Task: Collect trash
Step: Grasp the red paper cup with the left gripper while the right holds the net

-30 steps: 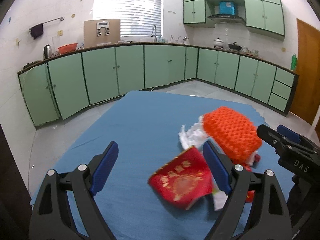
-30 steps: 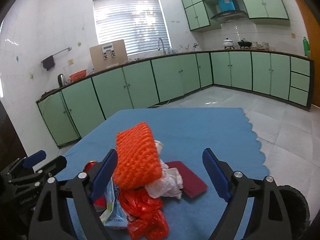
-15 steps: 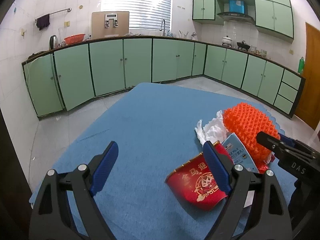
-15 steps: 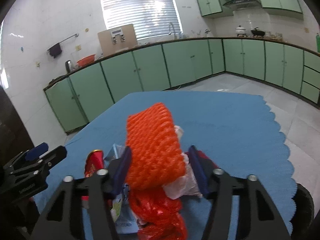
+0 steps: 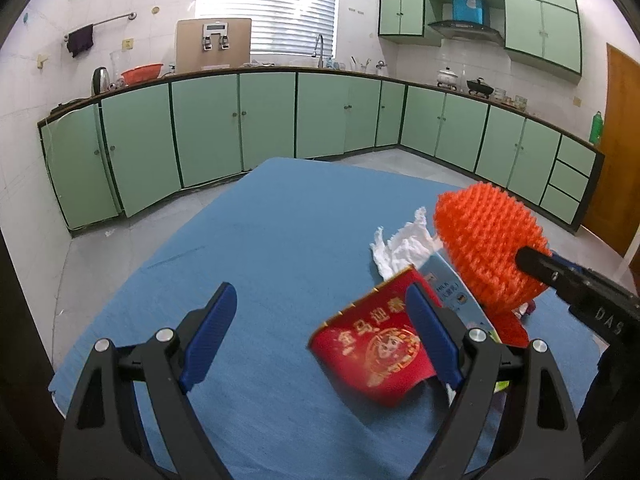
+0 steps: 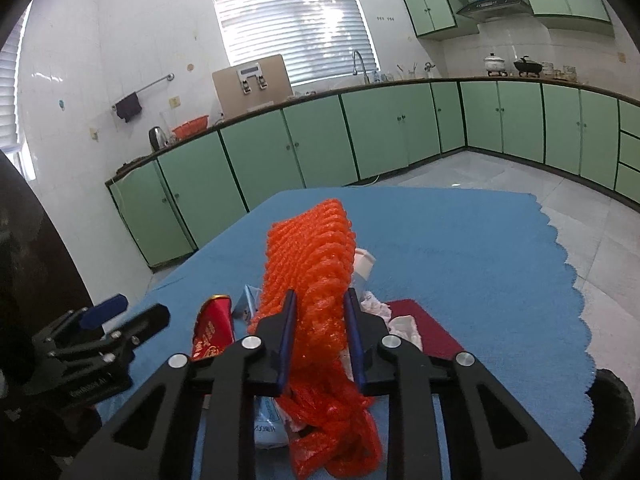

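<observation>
The right tool [image 6: 320, 334] has just been closing, and its blue pads now pinch the orange foam net sleeve [image 6: 316, 264], which stands up between them, squeezed narrow at the grip. This sleeve is the piece of trash in hand; it rises from the heap on the blue cloth-covered worktop [image 6: 460, 240], with a red crinkled plastic bag [image 6: 336, 432] hanging below the pads at six o'clock. Whether that bag is joined to the sleeve I cannot tell.

The left tool [image 5: 316, 332] hovers with jaws wide and nothing between them. The red envelope with gold print [image 5: 376, 352] lies just past its right finger at three o'clock, and a crumpled white tissue [image 5: 400, 246] and a pale blue milk carton [image 5: 448, 292] sit beyond at one o'clock. In the right wrist view a dark red flat card [image 6: 424, 320] lies at three o'clock of the sleeve.

The step looks like the pick of the first item, grip made and lift pending. Next the sleeve should be raised clear of the heap without dragging the tissue, then carried to a bin; no bin shows in either view.
</observation>
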Tool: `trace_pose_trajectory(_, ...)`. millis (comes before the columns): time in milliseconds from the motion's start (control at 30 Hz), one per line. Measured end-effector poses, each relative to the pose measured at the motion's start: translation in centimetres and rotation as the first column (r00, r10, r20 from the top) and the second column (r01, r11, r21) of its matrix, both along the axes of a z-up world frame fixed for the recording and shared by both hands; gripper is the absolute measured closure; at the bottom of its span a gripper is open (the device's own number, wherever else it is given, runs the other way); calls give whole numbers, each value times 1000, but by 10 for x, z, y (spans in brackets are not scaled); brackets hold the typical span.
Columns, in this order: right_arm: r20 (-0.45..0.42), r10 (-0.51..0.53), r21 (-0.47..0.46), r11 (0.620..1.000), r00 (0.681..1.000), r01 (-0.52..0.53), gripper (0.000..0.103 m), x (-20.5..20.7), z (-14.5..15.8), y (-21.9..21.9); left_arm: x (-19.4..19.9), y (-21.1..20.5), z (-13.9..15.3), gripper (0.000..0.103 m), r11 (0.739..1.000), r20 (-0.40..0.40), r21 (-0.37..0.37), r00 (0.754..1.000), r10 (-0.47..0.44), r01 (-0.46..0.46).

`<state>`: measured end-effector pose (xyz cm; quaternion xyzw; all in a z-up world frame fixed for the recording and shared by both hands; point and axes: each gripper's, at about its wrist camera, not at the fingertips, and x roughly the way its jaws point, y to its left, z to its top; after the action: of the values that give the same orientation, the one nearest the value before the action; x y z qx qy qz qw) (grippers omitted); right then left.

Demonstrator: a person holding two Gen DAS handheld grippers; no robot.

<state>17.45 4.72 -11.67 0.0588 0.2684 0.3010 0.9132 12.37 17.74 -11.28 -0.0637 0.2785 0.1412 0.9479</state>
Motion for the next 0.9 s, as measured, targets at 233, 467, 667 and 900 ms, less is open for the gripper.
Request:
trace_pose_trajectory(233,22,-23,22,1000,999,22,80,-12,7,-21,1,-22,-6,19,999,-8,-12,999,-32,32)
trace_pose_trajectory(467,16,-51,12,999,999,51,80,-17,5,-36,11,-45,-21,19,999,-39,1,998,-48,48)
trace_pose_trajectory(667,8,-60,14,998,998,60,80,-16,2,-40,20,-50,-37,19,999,-88,21,996,-25,27)
trace_pose_trajectory(900,-3,-57,6,998,998,57,80,-14,-3,-40,24,-39,-47,17,1000,-122,-24,992,-10,7)
